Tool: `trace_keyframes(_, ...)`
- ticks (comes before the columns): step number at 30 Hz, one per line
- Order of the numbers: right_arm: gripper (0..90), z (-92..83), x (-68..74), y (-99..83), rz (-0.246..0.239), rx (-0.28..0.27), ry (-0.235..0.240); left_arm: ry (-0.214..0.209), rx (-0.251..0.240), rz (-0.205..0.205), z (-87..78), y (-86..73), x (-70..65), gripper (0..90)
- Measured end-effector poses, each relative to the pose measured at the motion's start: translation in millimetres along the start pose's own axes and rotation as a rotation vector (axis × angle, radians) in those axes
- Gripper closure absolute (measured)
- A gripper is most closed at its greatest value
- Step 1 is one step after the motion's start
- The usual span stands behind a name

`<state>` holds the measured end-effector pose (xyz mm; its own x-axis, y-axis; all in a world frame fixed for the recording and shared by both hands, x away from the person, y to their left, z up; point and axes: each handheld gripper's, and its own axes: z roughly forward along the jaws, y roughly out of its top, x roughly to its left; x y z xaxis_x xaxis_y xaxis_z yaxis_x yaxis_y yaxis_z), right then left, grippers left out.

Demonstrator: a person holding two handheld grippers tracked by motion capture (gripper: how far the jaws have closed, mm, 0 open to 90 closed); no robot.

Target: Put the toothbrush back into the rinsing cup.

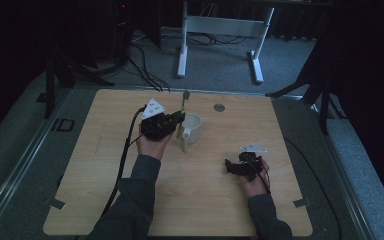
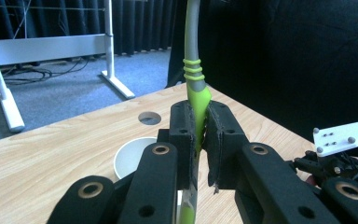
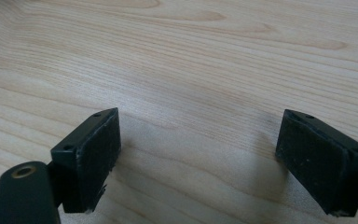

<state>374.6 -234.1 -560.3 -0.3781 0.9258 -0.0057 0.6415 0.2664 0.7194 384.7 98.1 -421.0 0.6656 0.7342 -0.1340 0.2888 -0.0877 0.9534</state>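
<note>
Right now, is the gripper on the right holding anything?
No, the right gripper has its jaws wide apart over bare wooden table, with nothing between them.

In the left gripper view the toothbrush (image 2: pixel 195 88) runs off the top edge, its lower handle hidden behind the tongs, which also cover much of the cup (image 2: pixel 133 156).

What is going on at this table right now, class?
A person sits at a wooden table with a gripper in each hand. The left gripper is shut on a green and grey toothbrush, holding it upright right beside a white mug; in the high view the handle reaches down past the mug's rim. The right gripper rests apart, lower right on the table, its jaws wide open over bare wood and holding nothing.
</note>
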Motion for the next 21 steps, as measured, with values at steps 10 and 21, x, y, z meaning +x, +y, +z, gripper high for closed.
trace_keyframes(10, 13.5, 0.0, 0.0, 0.0, 0.000, 0.000, 0.000, 0.005, -0.016, -0.008, 2.7, 0.6, -1.0, 81.7)
trace_keyframes(21, 13.5, 0.0, 0.0, 0.0, 0.000, 0.000, 0.000, 0.024, -0.036, -0.030, 8.1, -0.3, -0.9, 81.7)
